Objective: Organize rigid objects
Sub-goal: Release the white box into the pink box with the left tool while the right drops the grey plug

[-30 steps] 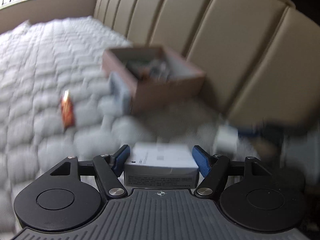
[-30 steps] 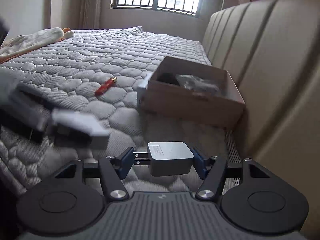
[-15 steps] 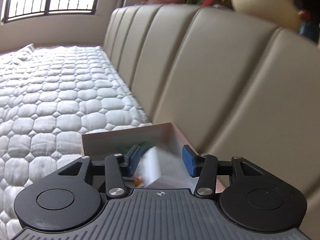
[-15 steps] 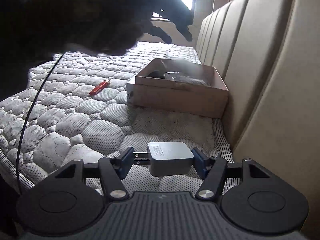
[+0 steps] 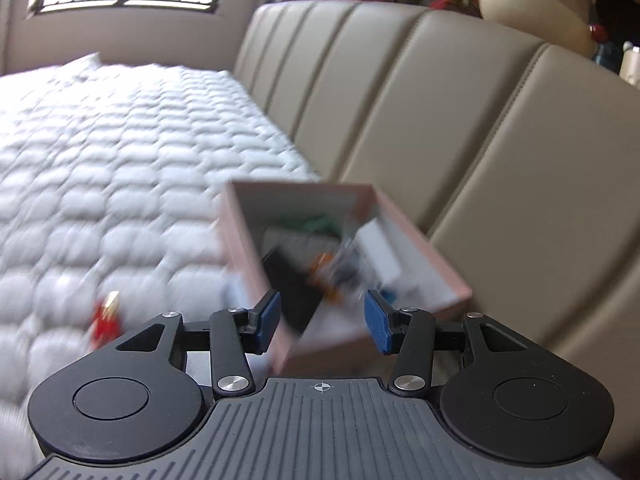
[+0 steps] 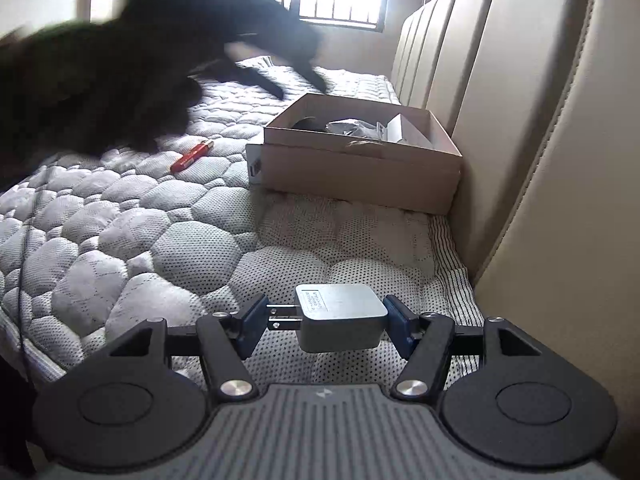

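Where the quilted mattress meets the tan padded headboard, an open cardboard box sits hard against the headboard panels.

Item, box contents: a white carton leaning along the headboard-side wall, a dark flat object, crinkled clear wrapping and something orange; motion blur in the left wrist view leaves the rest unidentifiable.

Item, red tube with gold end: lying loose on the mattress, near the box's outer side but apart from it.

Item, left gripper: blue pads spread wide with nothing between them, held above the box's near corner. From the right wrist view it shows only as a dark blurred shape over the mattress.

Item, right gripper: pinching a grey wall charger by its ends, one pad against the tips of the two metal prongs, the other against the back face. Held above the mattress edge next to the headboard, well short of the box.
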The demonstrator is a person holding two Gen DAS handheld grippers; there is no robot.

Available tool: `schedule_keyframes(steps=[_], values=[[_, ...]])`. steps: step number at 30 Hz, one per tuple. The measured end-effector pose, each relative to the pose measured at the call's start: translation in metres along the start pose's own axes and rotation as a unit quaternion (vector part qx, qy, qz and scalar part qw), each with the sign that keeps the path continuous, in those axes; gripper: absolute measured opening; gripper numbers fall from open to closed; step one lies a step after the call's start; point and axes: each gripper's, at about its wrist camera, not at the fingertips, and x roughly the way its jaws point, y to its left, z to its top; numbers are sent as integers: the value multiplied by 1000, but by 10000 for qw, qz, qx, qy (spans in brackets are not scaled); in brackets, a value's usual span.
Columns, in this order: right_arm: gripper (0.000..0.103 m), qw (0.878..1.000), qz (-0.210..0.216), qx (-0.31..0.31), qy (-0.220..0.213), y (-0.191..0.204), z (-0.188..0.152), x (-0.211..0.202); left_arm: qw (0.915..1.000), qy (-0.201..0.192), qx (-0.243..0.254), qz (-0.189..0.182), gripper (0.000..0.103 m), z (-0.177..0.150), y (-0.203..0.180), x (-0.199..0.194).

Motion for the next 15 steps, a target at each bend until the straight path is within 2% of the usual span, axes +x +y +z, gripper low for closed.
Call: schedule_keyframes(steps=[5, 12, 14, 15], values=[[63, 9995, -210, 62, -236, -8, 33, 2, 9988, 13, -484, 53, 51, -45, 38, -46], [63, 9906, -542, 559, -1125, -29, 148, 23, 9961, 130, -791, 366, 50, -77, 84, -82], [74, 9908, -550, 684, -1030, -34, 178, 38, 9957, 75, -799, 468, 50, -80, 94, -91], [75, 9908, -512, 763, -989, -36, 187, 44, 9954, 38, -786, 538, 50, -81, 98, -96]])
